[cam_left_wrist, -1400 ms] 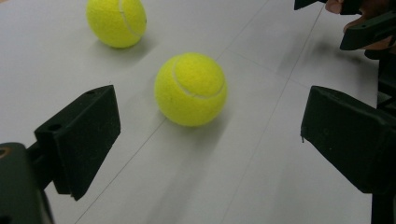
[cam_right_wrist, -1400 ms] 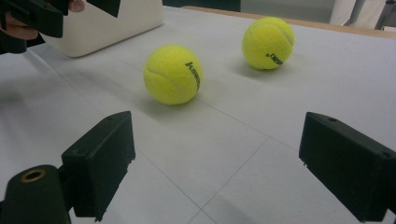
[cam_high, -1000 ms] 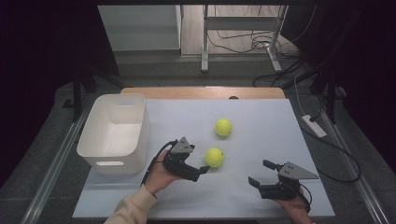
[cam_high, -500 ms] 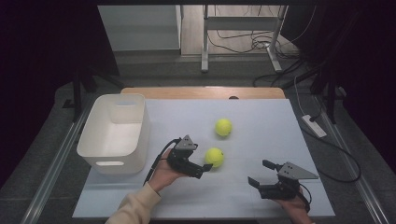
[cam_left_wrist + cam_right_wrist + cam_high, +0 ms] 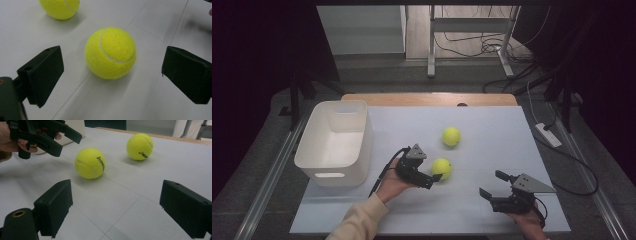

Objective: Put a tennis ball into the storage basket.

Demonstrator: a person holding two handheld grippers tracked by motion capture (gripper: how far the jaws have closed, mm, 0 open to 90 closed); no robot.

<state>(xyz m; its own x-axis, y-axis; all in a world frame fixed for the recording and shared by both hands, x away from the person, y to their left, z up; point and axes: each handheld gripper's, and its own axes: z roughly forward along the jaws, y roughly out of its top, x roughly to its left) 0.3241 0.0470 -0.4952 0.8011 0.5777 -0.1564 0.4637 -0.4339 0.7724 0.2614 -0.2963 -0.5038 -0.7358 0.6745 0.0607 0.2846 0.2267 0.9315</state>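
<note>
I am counting two yellow tennis balls lying on the surface: the nearer ball and the farther ball. One white bin is sitting at my left; its inside looks bare, though partly hidden.

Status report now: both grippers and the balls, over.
Left gripper open, jaws either side of near ball, no contact. Right gripper open, empty. Far ball free. Nothing blocking.

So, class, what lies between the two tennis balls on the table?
Nothing: in the high view, bare table separates the far ball from the near ball.
</note>
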